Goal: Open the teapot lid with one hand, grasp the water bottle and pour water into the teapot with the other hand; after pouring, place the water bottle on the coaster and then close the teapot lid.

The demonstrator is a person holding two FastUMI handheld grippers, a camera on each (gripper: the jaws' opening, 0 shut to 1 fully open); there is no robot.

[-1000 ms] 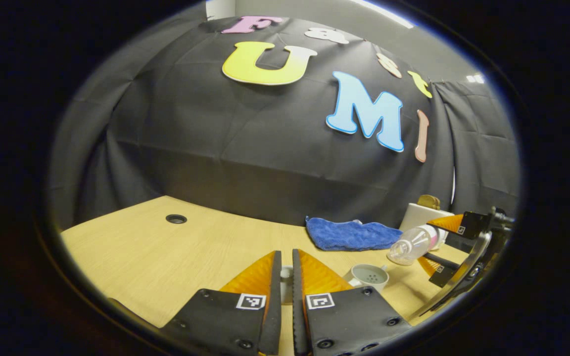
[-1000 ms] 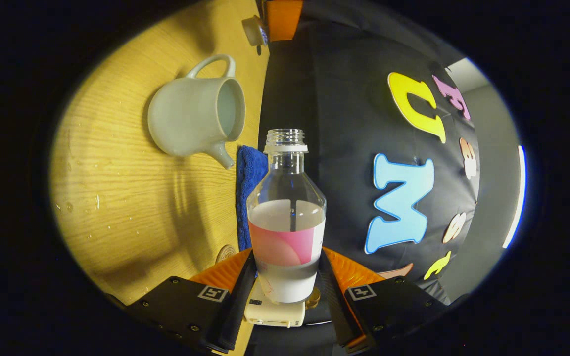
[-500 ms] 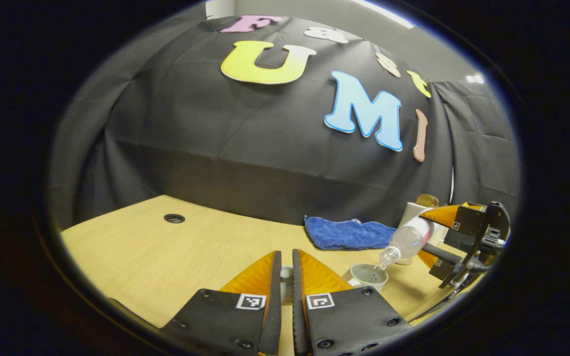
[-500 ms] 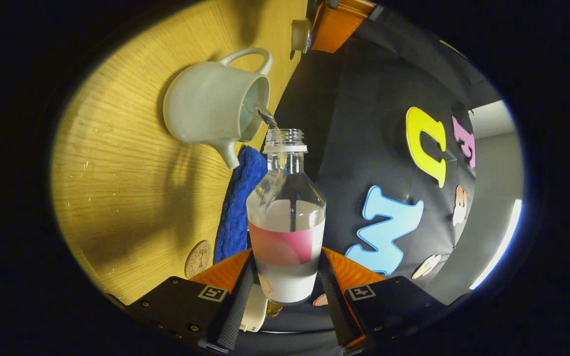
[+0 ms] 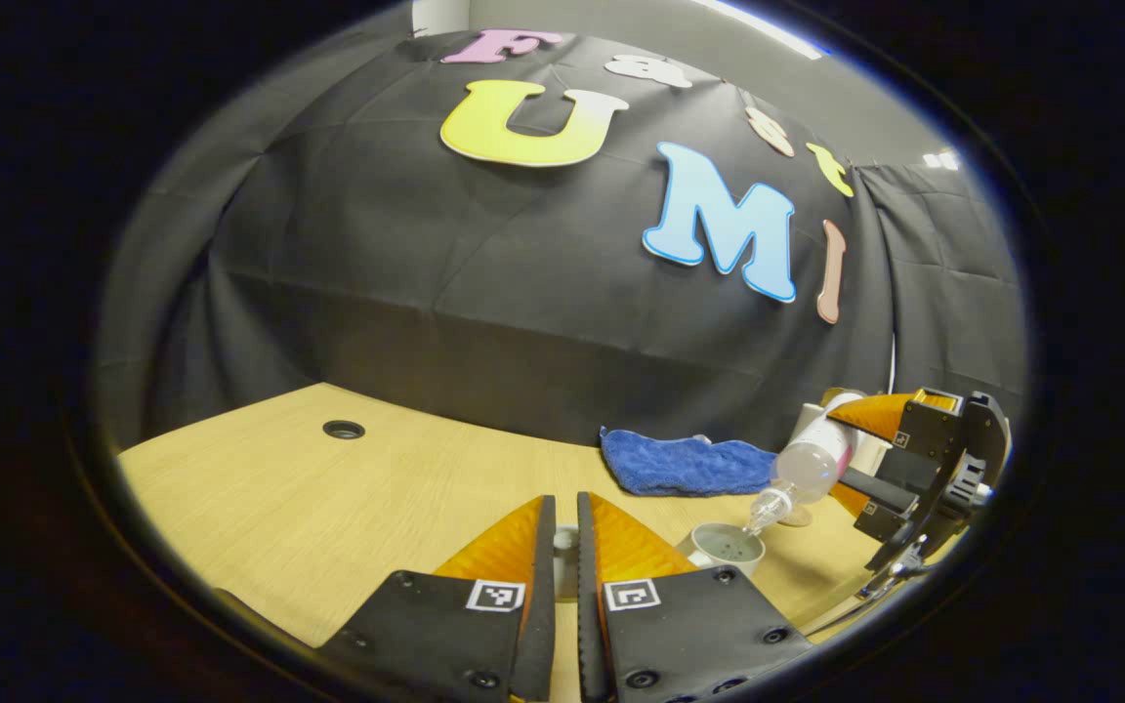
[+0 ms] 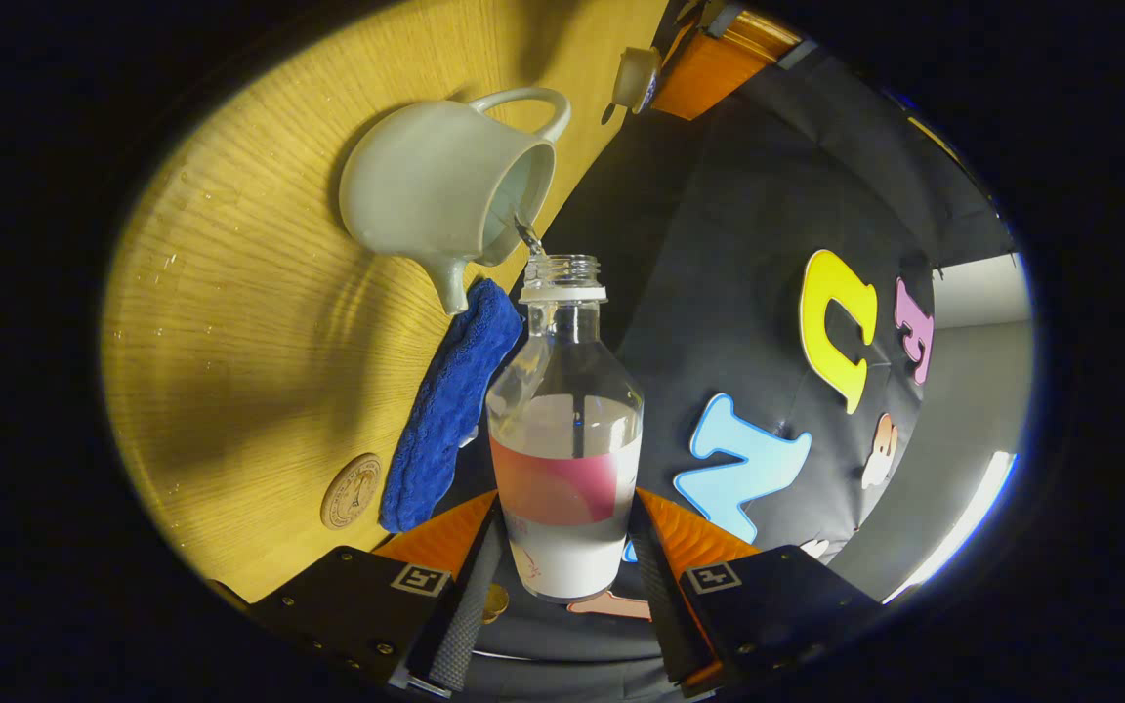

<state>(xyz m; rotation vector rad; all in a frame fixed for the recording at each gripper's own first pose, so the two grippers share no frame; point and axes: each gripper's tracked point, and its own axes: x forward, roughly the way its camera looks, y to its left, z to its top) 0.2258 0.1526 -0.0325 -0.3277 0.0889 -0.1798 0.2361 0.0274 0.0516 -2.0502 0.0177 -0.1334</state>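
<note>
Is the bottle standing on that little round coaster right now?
No, the right gripper holds the bottle tipped over the teapot, while the coaster lies bare on the table.

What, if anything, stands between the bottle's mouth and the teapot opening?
Nothing visible: the lid is off, held by the left tongs. The water bottle, clamped in the right tongs, pours straight into the open teapot.

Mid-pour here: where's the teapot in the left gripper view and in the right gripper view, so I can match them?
Left gripper view: teapot low, right of centre, just right of the left gripper, under the tilted water bottle.
Right gripper view: teapot upper left on the table, beyond the bottle's mouth.
Shared landmark: blue cloth beside the teapot.
</note>
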